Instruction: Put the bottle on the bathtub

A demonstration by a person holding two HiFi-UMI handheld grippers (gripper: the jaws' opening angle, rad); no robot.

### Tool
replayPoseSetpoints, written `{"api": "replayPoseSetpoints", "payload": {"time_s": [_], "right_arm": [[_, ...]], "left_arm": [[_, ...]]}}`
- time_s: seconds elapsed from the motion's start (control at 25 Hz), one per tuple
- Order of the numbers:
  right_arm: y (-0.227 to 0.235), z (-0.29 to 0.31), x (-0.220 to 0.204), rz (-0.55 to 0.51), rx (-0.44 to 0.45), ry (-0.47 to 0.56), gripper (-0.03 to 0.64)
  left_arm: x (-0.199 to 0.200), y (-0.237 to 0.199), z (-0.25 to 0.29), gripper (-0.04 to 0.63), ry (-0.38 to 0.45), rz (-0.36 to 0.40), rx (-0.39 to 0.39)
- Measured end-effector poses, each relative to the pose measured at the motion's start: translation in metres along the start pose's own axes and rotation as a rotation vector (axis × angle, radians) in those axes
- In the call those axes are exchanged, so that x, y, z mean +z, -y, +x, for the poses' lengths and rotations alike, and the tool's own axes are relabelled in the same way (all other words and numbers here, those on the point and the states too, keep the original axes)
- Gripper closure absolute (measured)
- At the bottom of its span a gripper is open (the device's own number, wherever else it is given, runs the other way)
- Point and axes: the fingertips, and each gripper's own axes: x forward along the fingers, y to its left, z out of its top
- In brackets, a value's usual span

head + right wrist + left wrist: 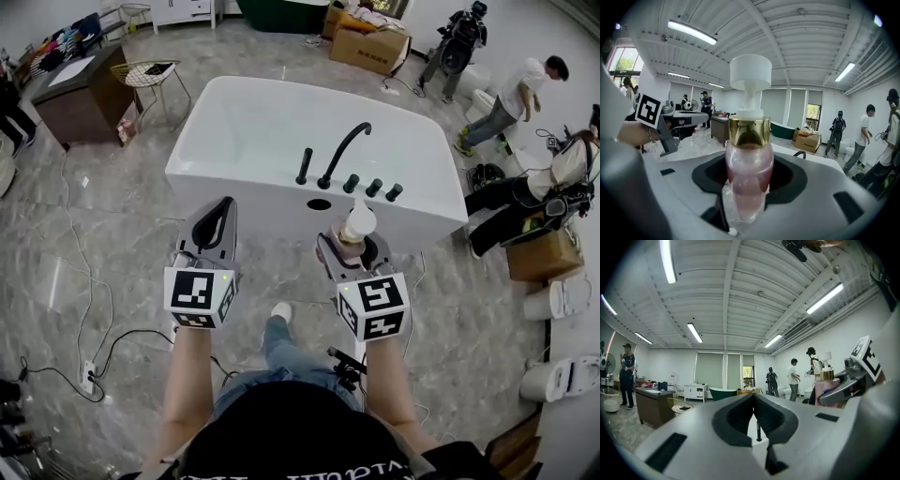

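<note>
Marble floor, white bathtub, black faucet.
Head view: right gripper holds bottle upright near tub's front rim, base hidden. Left gripper view: left gripper jaws meet, empty. Right gripper view: jaws clamp bottle, pink liquid inside.

No text is legible; white lettering on the person's black shirt is cut off.

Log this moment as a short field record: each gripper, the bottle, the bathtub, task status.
left gripper: jaws together, holding nothing
right gripper: jaws shut on the bottle
bottle: pink contents, gold collar, white pump top
bathtub: white, black faucet on its near rim, no bottle on it
status: bottle not yet set down
</note>
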Motion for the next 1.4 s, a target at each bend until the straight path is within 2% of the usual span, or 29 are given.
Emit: {"api": "replayPoseSetpoints", "payload": {"time_s": [0.52,0.92,1.2,1.4], "right_arm": [[0.086,0.144,-0.025,0.068,0.039,-0.125,0.391],[0.086,0.221,-0.053,0.113,0.087,-0.229,0.391],[0.078,0.276,-0.074,0.183,0.040,-0.317,0.391],[0.079,0.320,-0.093,0.232,-0.025,-0.375,0.391]], "left_arm": [[-0.045,-0.033,0.154,0.583,-0.106,0.006,-0.027],[-0.081,-0.054,0.189,0.583,-0.169,-0.034,-0.013],[-0.110,-0.078,0.203,0.583,-0.221,-0.057,-0.028],[-0.125,-0.099,0.226,0.583,-0.250,-0.069,-0.063]]}}
